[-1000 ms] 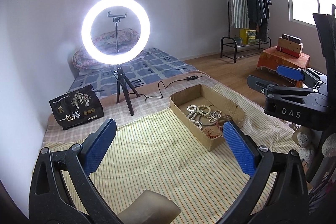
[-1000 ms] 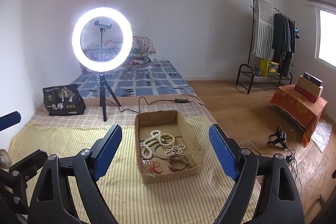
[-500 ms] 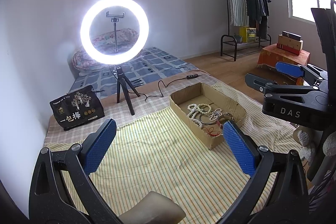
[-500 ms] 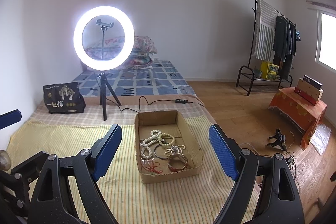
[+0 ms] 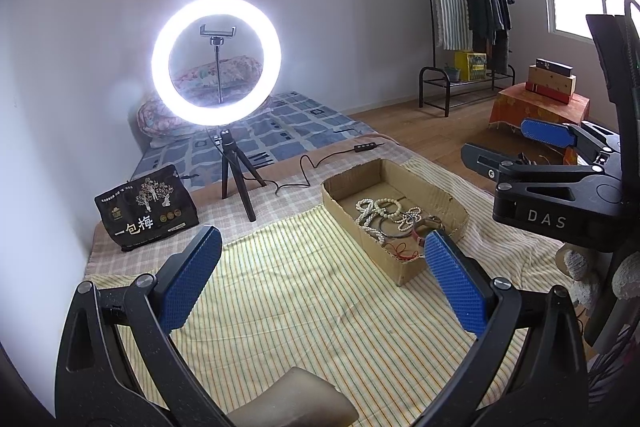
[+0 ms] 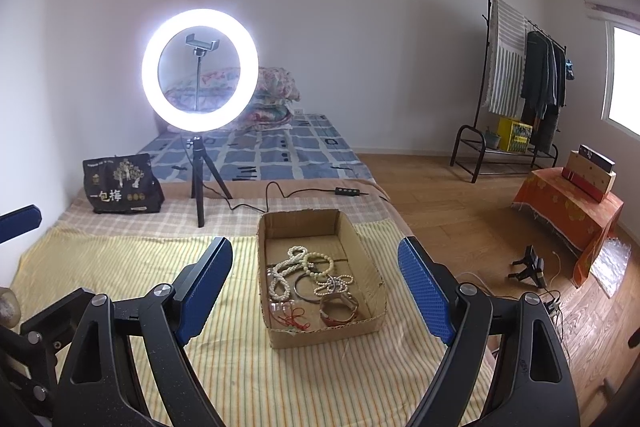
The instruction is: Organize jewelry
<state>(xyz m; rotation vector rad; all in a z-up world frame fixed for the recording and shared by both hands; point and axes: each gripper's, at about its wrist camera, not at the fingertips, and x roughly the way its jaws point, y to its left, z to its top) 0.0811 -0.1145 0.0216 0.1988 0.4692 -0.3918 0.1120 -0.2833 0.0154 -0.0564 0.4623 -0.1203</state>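
Right wrist view, surface: yellow striped cloth [image 6: 100,267] covered a low bed beside wood flooring.
Left: lit white ring light [image 6: 200,71] on tripod.
Centre: open brown cardboard box [image 6: 356,247] of jewelry, long axis running away from camera.
Claws: left gripper [image 5: 320,279] and right gripper [image 6: 316,291] both gaped wide, empty.

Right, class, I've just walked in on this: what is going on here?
A person holds two handheld grippers above a striped yellow cloth on a bed. Both the left gripper and the right gripper are open and empty. The right one points at a shallow cardboard box holding white bead strands and bangles. Nothing has been picked up yet; a lit ring light stands behind.
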